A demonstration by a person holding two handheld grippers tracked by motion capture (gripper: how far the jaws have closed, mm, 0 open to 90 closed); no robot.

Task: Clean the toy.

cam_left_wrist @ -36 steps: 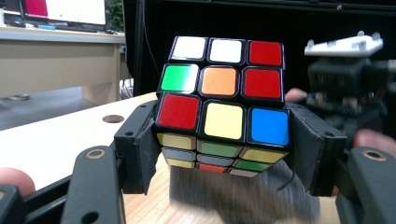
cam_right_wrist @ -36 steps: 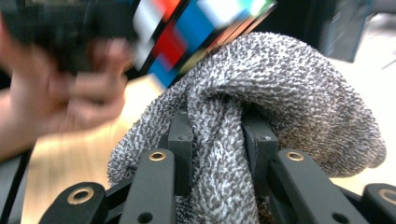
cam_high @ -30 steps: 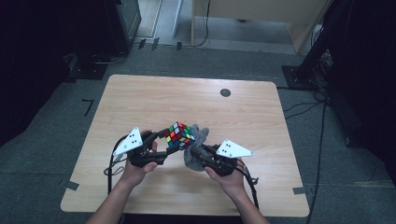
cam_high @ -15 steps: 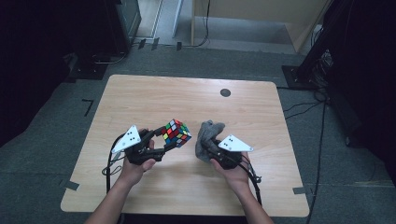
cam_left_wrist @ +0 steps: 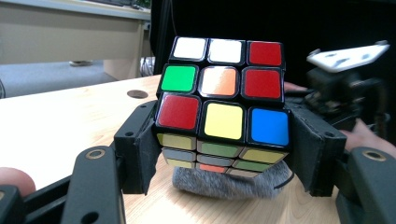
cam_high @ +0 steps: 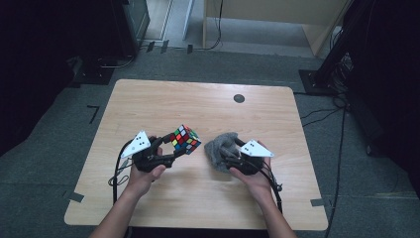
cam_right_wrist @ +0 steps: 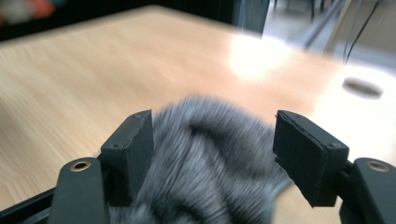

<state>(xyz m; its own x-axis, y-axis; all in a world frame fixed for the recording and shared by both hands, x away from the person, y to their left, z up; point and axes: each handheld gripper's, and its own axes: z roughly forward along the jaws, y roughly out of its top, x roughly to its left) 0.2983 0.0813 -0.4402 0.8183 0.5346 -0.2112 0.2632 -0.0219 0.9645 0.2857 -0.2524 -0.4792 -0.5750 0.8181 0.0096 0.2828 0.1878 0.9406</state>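
The right gripper [cam_high: 224,150] has just been opening its jaws, and the grey cloth [cam_high: 221,148] that it was pinching now sits loose between them. A second ago the cloth was pressed up against the puzzle cube [cam_high: 183,139]; now the right hand [cam_high: 253,174] has pulled it away to the side and down onto the table [cam_high: 208,106]. This looks like the wiping is over and the cloth is being put down. In the right gripper view the jaws stand wide, with the fluffy cloth [cam_right_wrist: 205,154] bunched in the gap, brushing the one jaw and clear of the other, so it is not squeezed. The left gripper [cam_high: 171,146] has not moved. Its jaws are partly closed and press on both sides of the cube [cam_left_wrist: 222,109], holding it up off the table. Past the cube lies the cloth [cam_left_wrist: 231,184], low on the wood, and the right gripper [cam_left_wrist: 343,93] is farther off beside it.
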